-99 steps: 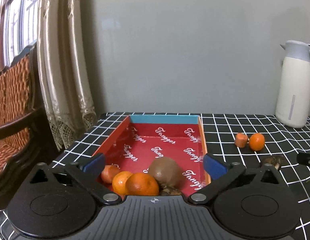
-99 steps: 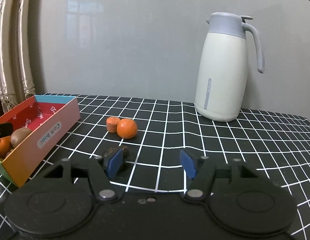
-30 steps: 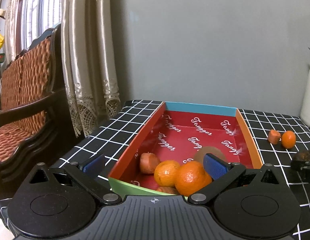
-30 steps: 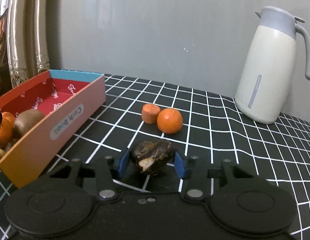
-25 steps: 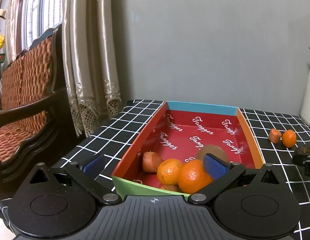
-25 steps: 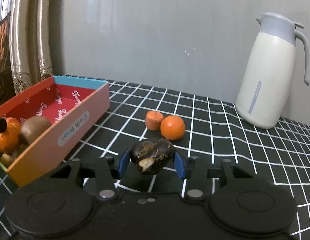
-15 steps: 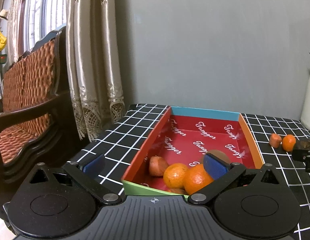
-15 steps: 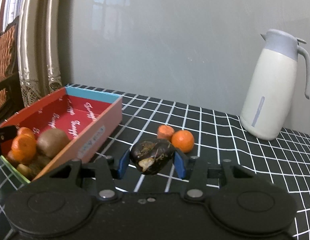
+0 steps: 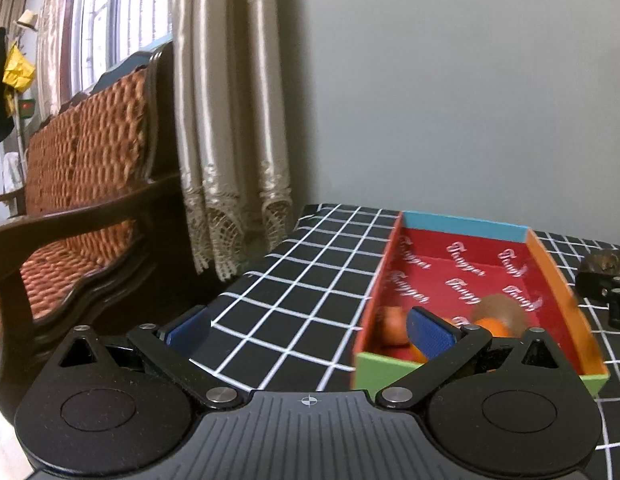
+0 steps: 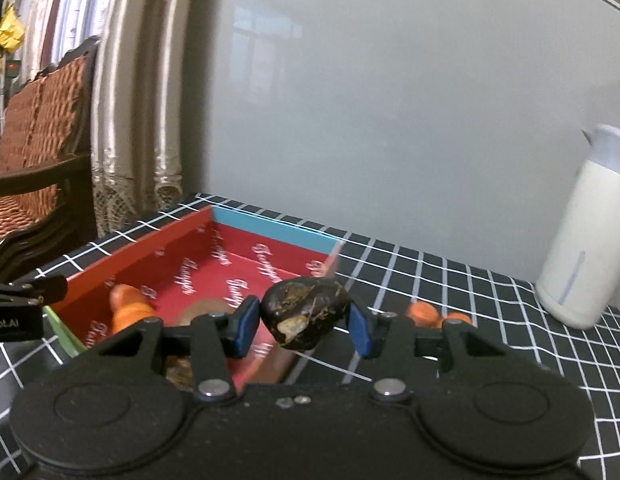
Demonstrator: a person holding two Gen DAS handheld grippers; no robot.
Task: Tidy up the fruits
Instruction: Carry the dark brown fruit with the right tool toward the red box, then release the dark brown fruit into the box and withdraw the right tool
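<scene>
**Visitor:** Low in the middle of your right wrist view, what is that dark lump?

**Me:** My right tongs (image 10: 302, 326) are clamped on a dark, shrivelled fruit (image 10: 305, 312), one blue pad against each side. I hold it clear of the counter (image 10: 490, 300), above the near right wall of the box (image 10: 269, 232), because I judge the box is where the fruit belongs.

**Visitor:** And the other tongs?

**Me:** My left tongs (image 9: 307, 330) stand released, nothing between the pads. They sit at the lower left of that view, just beside the box's green near end (image 9: 384, 372), I think to leave the way free.

**Visitor:** How many pieces do you count?

**Me:** One dark fruit in my grip. In the box, one brown kiwi (image 9: 500, 314), at least one orange mandarin (image 9: 492, 326) and one reddish-orange piece (image 10: 127, 306); my own pads hide part of that heap, so there may be more. Two small orange pieces (image 10: 422, 313) lie on the counter at right of the right wrist view, behind my pad. One cream jug (image 10: 582, 240) stands at the far right.
</scene>
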